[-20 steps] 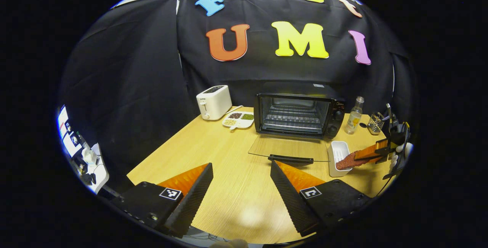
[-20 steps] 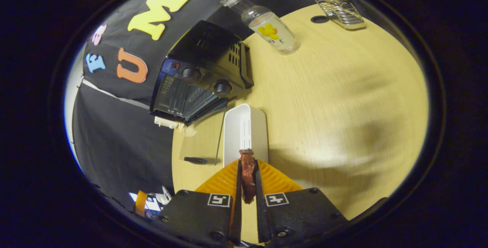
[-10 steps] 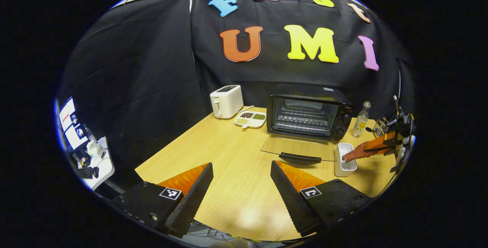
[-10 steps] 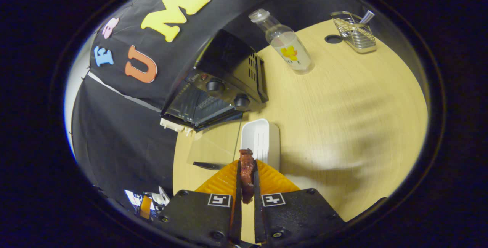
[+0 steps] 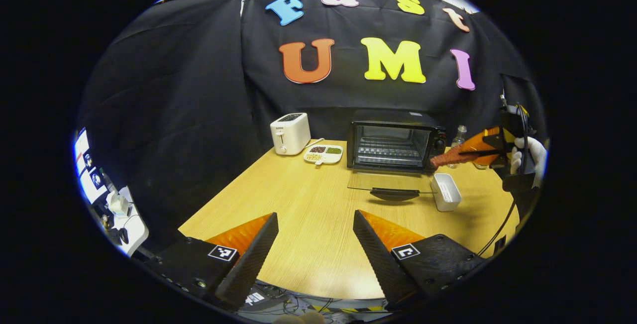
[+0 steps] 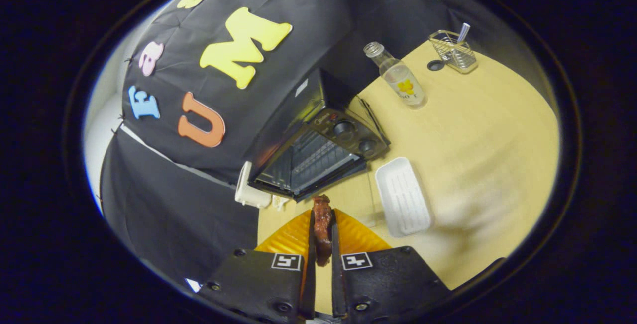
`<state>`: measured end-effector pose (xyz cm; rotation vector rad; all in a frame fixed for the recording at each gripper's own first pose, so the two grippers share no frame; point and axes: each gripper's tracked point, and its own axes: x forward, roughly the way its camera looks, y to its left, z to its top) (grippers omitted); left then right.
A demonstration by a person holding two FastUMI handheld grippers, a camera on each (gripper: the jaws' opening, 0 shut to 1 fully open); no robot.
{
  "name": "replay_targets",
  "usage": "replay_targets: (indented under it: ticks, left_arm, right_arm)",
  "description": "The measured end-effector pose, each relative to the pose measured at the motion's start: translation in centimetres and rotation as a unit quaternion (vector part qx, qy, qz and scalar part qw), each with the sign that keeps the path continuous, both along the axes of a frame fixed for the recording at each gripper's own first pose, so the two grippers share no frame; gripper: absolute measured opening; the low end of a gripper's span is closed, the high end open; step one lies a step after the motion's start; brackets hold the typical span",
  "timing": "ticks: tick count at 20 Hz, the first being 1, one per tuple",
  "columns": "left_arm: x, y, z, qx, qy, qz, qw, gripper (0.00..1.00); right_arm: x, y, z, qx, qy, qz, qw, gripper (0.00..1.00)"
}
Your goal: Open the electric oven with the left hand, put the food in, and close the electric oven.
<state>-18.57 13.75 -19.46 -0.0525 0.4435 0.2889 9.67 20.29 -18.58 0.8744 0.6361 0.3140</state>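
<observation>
The black electric oven (image 5: 394, 140) (image 6: 318, 150) stands at the back of the wooden table, its glass door (image 5: 388, 183) folded down flat and a wire rack showing inside. My right gripper (image 6: 322, 204) is shut on a reddish-brown strip of food (image 6: 322, 227) (image 5: 448, 156). In the left gripper view that gripper (image 5: 450, 155) hangs in the air just right of the oven's front, held by a gloved hand (image 5: 525, 152), above the white tray (image 5: 444, 191) (image 6: 403, 197). My left gripper (image 5: 316, 224) is open over the table's near part, holding nothing.
A white toaster (image 5: 289, 133) and a divided dish of grains (image 5: 324, 154) stand left of the oven. A clear bottle (image 6: 398, 77) and a wire holder (image 6: 454, 50) stand to the oven's right. A side desk with screens (image 5: 89, 174) sits past the table's left edge.
The right gripper has lifted the food up off the white tray and swung it toward the oven's opening. My left gripper has pulled back from the oven and stayed open.
</observation>
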Motion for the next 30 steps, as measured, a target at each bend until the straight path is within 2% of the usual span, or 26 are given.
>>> replay_targets:
  ticks: [3, 7, 10, 17, 23, 25, 26, 27, 29, 30]
  left_arm:
    - [-1.9, 1.2, 0.4, 0.0, 0.001, -0.022, 1.0, 0.97]
    - [-3.1, 3.2, 2.0, 0.0, -0.001, -0.029, 1.0, 0.96]
    - [-2.9, 3.9, 3.2, 0.001, -0.005, -0.025, 1.0, 0.97]
    - [-0.4, 5.5, 5.3, -0.011, -0.008, 0.005, 1.0, 0.97]
    - [1.4, 7.4, 4.5, -0.005, 0.011, 0.035, 0.999, 0.97]
    - [1.8, 7.7, 4.3, -0.001, 0.014, 0.042, 0.999, 0.97]
    - [2.0, 7.7, 4.1, -0.004, 0.017, 0.044, 0.999, 0.97]
    - [2.2, 7.6, 4.0, -0.007, 0.016, 0.046, 0.999, 0.96]
    - [2.6, 7.2, 3.7, -0.012, 0.019, 0.042, 0.999, 0.97]
    - [2.8, 7.0, 3.6, -0.012, 0.021, 0.039, 0.999, 0.97]
  right_arm:
    - [0.3, 4.3, 1.0, 0.025, -0.023, -0.03, 0.999, 0.16]
    - [2.4, 9.4, 1.5, 0.058, -0.037, -0.059, 0.996, 0.16]
    - [5.7, 11.0, 0.8, 0.051, -0.049, -0.091, 0.993, 0.16]
    - [14.8, 11.7, -2.0, 0.107, -0.038, -0.182, 0.977, 0.16]
    - [20.2, 13.2, -3.4, 0.084, -0.059, -0.187, 0.977, 0.17]
    - [21.1, 12.3, -4.0, 0.056, -0.07, -0.197, 0.976, 0.17]
    - [21.5, 12.0, -4.3, 0.047, -0.071, -0.2, 0.976, 0.14]
    - [21.9, 11.9, -4.6, 0.037, -0.073, -0.198, 0.977, 0.19]
    - [22.2, 12.0, -4.9, 0.031, -0.07, -0.192, 0.978, 0.22]
    - [22.2, 11.9, -5.1, 0.034, -0.069, -0.188, 0.979, 0.2]
